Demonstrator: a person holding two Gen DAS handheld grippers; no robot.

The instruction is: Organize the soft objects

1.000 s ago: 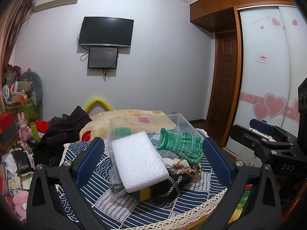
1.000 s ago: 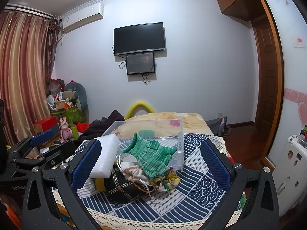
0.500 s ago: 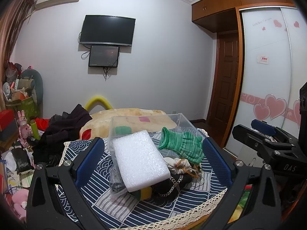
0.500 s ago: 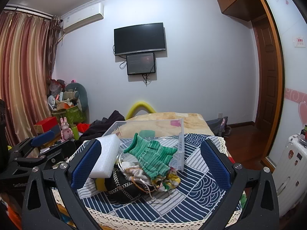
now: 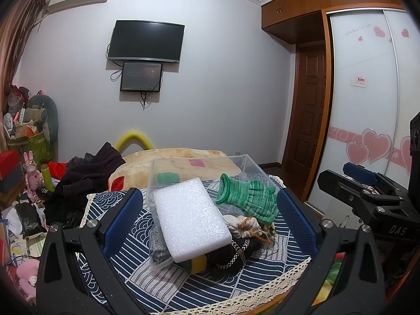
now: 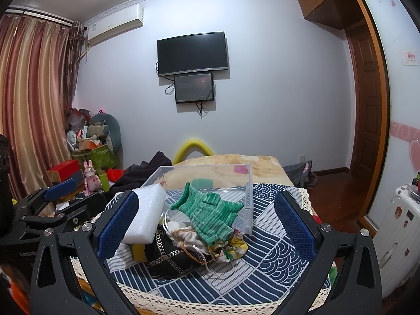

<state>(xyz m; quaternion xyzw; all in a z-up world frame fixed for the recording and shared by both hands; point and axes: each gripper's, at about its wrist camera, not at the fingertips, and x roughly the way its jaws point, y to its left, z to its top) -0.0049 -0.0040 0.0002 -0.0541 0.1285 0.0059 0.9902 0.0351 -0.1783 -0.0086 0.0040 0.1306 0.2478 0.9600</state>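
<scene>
A pile of soft things lies on a blue patterned tablecloth [image 5: 136,275]: a white foam pad [image 5: 190,221], a green knitted glove [image 5: 249,199], a white drawstring pouch [image 5: 244,227], a black chain bag [image 5: 233,254] and a yellow sponge [image 5: 199,262]. Behind it stands a clear plastic box [image 5: 199,168] with a green item inside. My left gripper [image 5: 208,221] is open and empty, held in front of the pile. My right gripper [image 6: 206,225] is open and empty too, facing the glove [image 6: 210,214] and foam pad [image 6: 144,214].
A bed with a beige blanket [image 5: 181,160] and dark clothes [image 5: 89,173] lies behind the table. Clutter and boxes [image 5: 23,162] fill the left floor. A wardrobe with sliding doors [image 5: 367,120] and a door stand at right. A white suitcase [image 6: 399,225] is at far right.
Both views have shifted very slightly; the pile and the box have not moved. Both grippers stay open.
</scene>
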